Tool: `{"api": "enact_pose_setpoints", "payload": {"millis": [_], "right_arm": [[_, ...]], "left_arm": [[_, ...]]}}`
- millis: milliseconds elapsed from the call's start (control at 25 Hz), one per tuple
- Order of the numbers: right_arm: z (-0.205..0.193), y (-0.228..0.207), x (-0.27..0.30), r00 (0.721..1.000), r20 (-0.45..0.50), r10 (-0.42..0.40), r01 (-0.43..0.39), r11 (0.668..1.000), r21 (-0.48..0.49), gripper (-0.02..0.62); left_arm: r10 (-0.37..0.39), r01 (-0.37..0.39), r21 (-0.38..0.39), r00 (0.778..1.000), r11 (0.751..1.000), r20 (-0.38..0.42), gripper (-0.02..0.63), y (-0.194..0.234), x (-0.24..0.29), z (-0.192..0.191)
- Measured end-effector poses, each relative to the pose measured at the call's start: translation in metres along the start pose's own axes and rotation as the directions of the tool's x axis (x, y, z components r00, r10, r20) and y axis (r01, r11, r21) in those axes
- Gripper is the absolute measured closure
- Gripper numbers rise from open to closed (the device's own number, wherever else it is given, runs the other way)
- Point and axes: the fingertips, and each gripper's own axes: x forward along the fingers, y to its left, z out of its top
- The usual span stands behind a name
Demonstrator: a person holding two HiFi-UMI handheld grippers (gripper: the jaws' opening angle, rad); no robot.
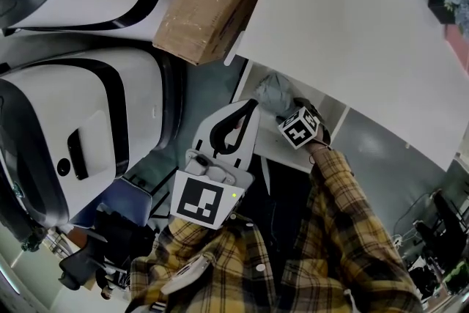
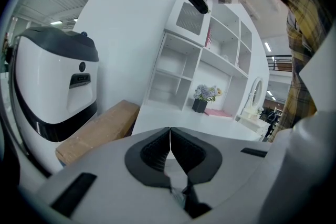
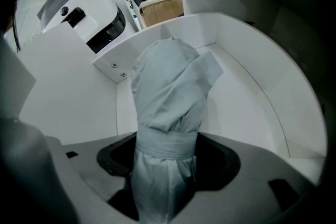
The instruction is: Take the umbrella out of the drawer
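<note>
Umbrella [image 3: 167, 107], pale grey, furled, banded

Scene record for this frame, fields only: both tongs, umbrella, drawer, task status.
left tongs: shut, empty
right tongs: shut on the umbrella, near its strap
umbrella: folded, grey-blue, strapped, far end inside the drawer walls
drawer: white, open
task status: umbrella gripped, not yet out of the drawer
</note>
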Motion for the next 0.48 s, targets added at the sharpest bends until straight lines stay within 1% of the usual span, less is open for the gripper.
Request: {"api": "enact_pose_setpoints", "payload": {"millis": [160,320,480], "right_arm": [[0.001,-0.001,-0.003,1.0,-0.003,0.024,-0.024,1.0,0.017,0.289],[0.002,0.002,-0.005,0.998,0.012,0.066,-0.067,0.996,0.06,0.29],[0.004,0.005,-0.012,0.997,0.02,0.075,-0.076,0.996,0.055,0.29]], "left_arm": [[-0.005,0.005,0.002,1.0,1.0,0.012,0.583,0.001,0.0,0.006],[-0.005,0.005,0.006,1.0,1.0,0.011,0.583,0.002,-0.003,0.009],[-0.007,0.007,0.008,1.0,1.0,0.02,0.583,0.004,-0.006,0.015]]}}
